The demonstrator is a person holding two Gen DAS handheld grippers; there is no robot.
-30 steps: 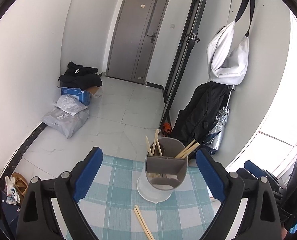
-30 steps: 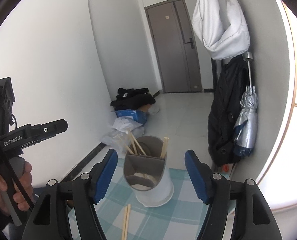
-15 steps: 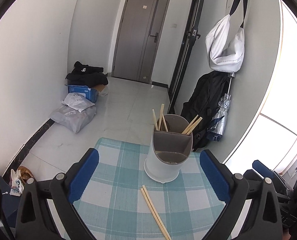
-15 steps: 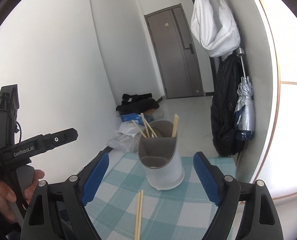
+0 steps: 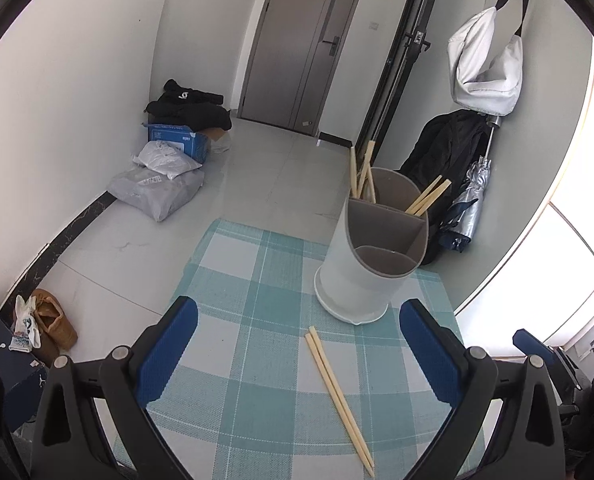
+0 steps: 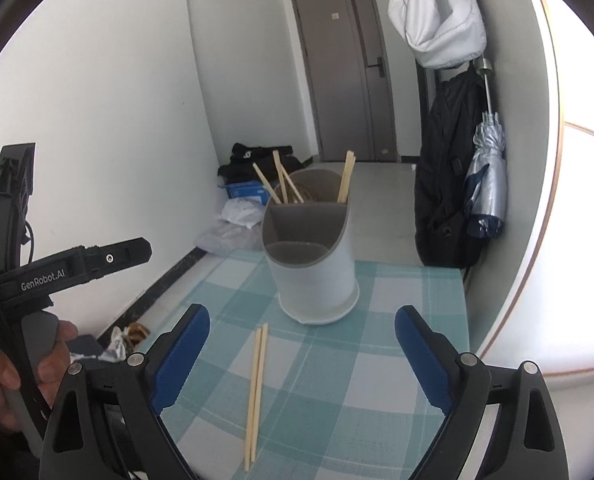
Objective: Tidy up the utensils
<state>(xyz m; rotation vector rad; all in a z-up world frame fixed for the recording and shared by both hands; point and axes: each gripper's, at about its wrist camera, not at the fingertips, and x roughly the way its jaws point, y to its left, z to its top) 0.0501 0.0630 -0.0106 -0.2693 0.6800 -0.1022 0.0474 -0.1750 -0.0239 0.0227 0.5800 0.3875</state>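
Both the left gripper [image 5: 297, 344] and right gripper [image 6: 302, 340] hold their jaws wide apart, the right's having just been opening, nothing between them. A chopstick pair [image 5: 339, 392] lies on the checked bench [image 5: 257, 280], just before the utensil holder [image 5: 371, 264] with more chopsticks [image 6: 283, 182].

I see a bright, daylit room in both wrist views. Light pours in from beyond my right-hand jaw, where the window [image 5: 553, 264] burns out to pure white with no detail. The white walls [image 6: 109, 128] are evenly lit. Ahead of the jaws, the utensil holder [image 5: 371, 268] casts only a soft shadow on the checked cloth [image 5: 257, 320]. Focus is sharp mid-frame. The fisheye bends walls and door [image 6: 345, 76] outward, with black corners around the circle.
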